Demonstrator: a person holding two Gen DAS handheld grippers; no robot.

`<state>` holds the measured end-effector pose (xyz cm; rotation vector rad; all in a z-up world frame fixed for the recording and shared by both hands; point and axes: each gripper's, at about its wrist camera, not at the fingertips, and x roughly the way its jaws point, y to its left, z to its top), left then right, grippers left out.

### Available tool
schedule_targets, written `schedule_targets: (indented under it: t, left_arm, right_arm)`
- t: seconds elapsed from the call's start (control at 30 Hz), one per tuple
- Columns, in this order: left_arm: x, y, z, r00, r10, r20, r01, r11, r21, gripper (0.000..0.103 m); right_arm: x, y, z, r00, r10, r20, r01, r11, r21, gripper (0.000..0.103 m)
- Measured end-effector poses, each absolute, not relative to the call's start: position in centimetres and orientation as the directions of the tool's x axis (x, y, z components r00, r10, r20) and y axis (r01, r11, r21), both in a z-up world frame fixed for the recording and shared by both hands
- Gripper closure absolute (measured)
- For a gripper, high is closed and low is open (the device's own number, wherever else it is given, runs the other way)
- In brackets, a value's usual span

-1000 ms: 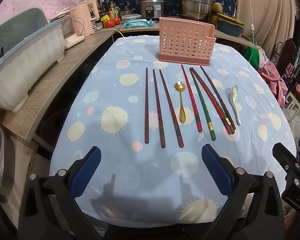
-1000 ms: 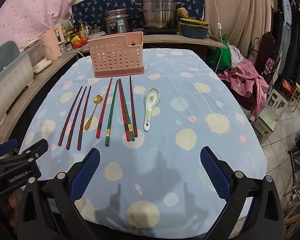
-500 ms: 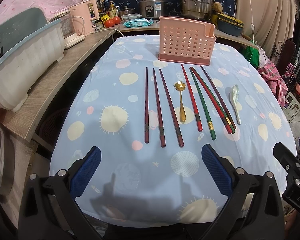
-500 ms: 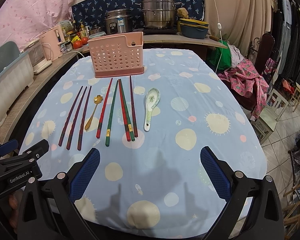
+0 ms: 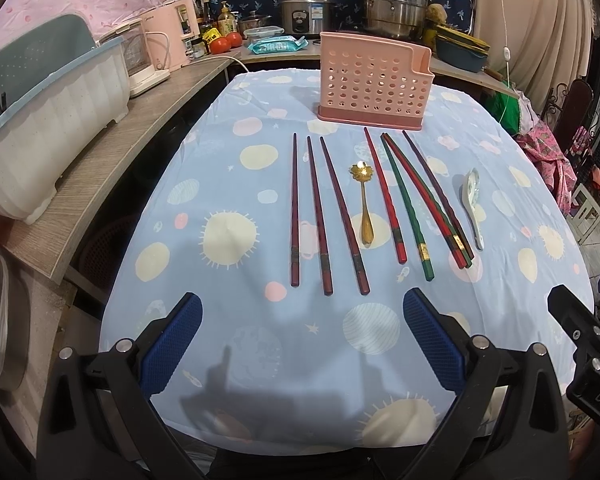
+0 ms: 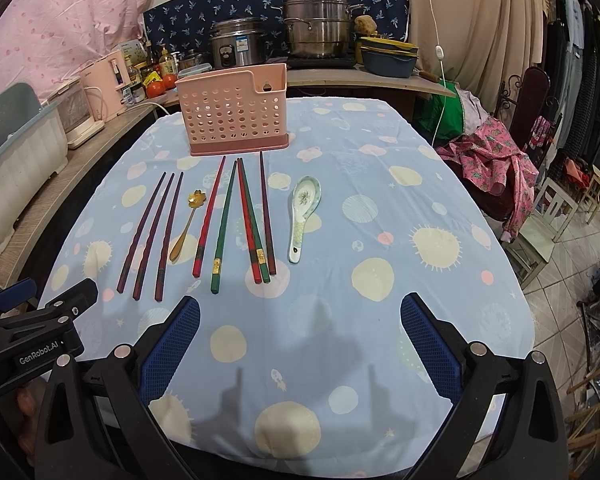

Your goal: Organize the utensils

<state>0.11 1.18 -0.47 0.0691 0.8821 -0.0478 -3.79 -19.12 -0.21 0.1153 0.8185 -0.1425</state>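
A pink perforated utensil holder (image 5: 374, 84) (image 6: 236, 116) stands at the far middle of the table. In front of it lie three dark red chopsticks (image 5: 315, 210) (image 6: 154, 232), a gold spoon (image 5: 365, 204) (image 6: 188, 224), several red, green and purple chopsticks (image 5: 420, 200) (image 6: 244, 216) and a white ceramic spoon (image 5: 474, 204) (image 6: 303, 216). My left gripper (image 5: 302, 344) is open and empty over the near table edge, short of the dark chopsticks. My right gripper (image 6: 300, 344) is open and empty, near the front edge, short of the coloured chopsticks.
The table wears a blue cloth with pale circles (image 5: 228, 236) (image 6: 420, 240). A wooden counter on the left holds a white tub (image 5: 48, 128) and a pink appliance (image 5: 172, 36). Pots (image 6: 316, 24) stand behind. Chairs and clothes (image 6: 496, 160) crowd the right.
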Motion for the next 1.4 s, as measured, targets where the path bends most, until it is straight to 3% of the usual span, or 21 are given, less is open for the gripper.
schedule_targets:
  t: [0.63,0.97,1.17,1.27,1.4]
  left_arm:
    - [2.2,0.8,-1.9,0.607,-0.016,-0.795,0.068,0.997,0.032,0.007]
    - [6.4,4.5,-5.0,0.561,0.038,-0.827,-0.023,0.999,0.030,0.007]
    - [8.1,4.9,-7.1,0.523,0.049,-0.851,-0.027,0.999,0.041,0.007]
    - [8.6,4.9,-7.6,0.521,0.038,-0.853,-0.012,0.999,0.037,0.015]
    - [9.1,4.7,-8.3,0.501,-0.016,-0.865,0.017,1.000,-0.009,0.040]
  right_arm:
    - [-1.8,-20.1,-1.8,0.643,-0.069,-0.762,0.183,0.981,0.066,0.007]
    - [1.3,-22.2,-3.3,0.629,-0.098,-0.771,0.231,0.971,0.065,0.007]
    - [3.4,-22.4,-4.4,0.610,-0.099,-0.786,0.229,0.972,0.056,0.020]
    - [4.2,-22.6,-4.9,0.603,-0.080,-0.793,0.220,0.973,0.070,0.026]
    - [5.5,-22.7,-5.7,0.592,-0.052,-0.804,0.214,0.972,0.095,0.040]
